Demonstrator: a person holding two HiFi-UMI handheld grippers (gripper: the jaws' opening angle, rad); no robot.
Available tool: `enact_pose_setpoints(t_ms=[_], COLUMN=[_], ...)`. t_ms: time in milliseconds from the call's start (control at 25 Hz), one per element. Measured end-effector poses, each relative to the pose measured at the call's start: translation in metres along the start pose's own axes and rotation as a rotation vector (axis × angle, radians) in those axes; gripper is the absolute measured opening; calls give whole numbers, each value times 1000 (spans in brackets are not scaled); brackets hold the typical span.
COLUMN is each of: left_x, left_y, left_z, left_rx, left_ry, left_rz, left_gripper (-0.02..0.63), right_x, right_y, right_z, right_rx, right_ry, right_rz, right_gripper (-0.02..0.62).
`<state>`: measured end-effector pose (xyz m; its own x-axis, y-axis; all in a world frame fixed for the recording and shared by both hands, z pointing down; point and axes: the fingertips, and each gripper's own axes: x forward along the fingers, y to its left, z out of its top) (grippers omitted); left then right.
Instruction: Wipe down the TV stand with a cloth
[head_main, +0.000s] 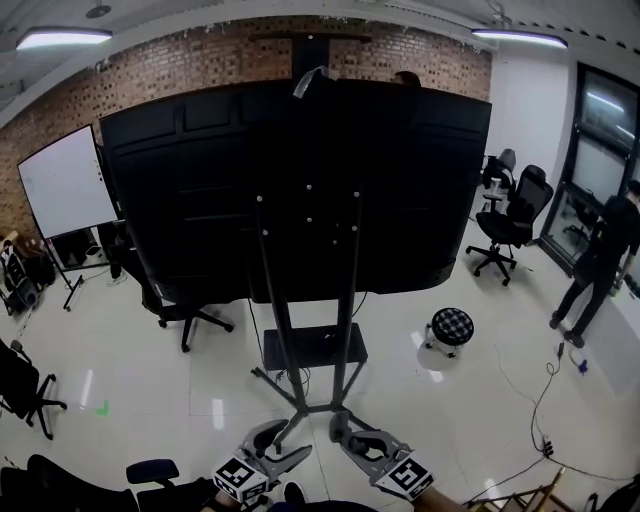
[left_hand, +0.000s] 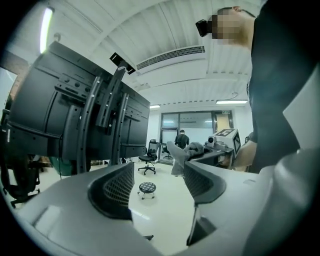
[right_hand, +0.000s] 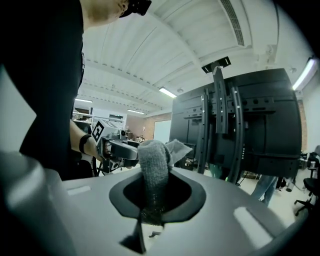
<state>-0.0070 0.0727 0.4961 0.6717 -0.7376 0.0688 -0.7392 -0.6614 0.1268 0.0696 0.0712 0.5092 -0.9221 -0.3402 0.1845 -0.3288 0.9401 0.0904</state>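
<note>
The TV stand (head_main: 283, 340) is a black wheeled frame with two uprights, a small shelf (head_main: 313, 347) and a large black TV (head_main: 300, 180) seen from behind. It stands just ahead of both grippers. My left gripper (head_main: 275, 446) is low at the bottom edge; its jaws stand apart with nothing between them (left_hand: 159, 176). My right gripper (head_main: 350, 440) is beside it, shut on a grey cloth (right_hand: 154, 170) that sticks up out of the jaws. The left gripper view also catches the cloth (left_hand: 182, 152). The stand rises left of the left gripper (left_hand: 100, 110) and right of the right gripper (right_hand: 225, 125).
A checked stool (head_main: 451, 326) sits right of the stand's base. Office chairs (head_main: 510, 215) stand at the right and left (head_main: 185, 310), a whiteboard (head_main: 66, 180) at far left. A person (head_main: 600, 260) stands by the right windows. Cables (head_main: 545, 395) trail on the white floor.
</note>
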Motion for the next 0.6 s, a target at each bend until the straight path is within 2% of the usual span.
enact_pose_setpoints(t_ms=[240, 400, 600], left_x=[-4, -5, -13], left_y=[-38, -59, -70], left_z=[-9, -1, 2], left_rx=[25, 28, 102], left_ry=[-20, -35, -58], left_rz=[-8, -6, 1], left_gripper=[353, 353, 353], right_x=[-35, -50, -57], right_y=[7, 17, 28], right_z=[2, -2, 6], right_rx=[51, 55, 30], right_ry=[-26, -38, -50], right_rz=[-1, 14, 24], right_gripper=[41, 41, 41])
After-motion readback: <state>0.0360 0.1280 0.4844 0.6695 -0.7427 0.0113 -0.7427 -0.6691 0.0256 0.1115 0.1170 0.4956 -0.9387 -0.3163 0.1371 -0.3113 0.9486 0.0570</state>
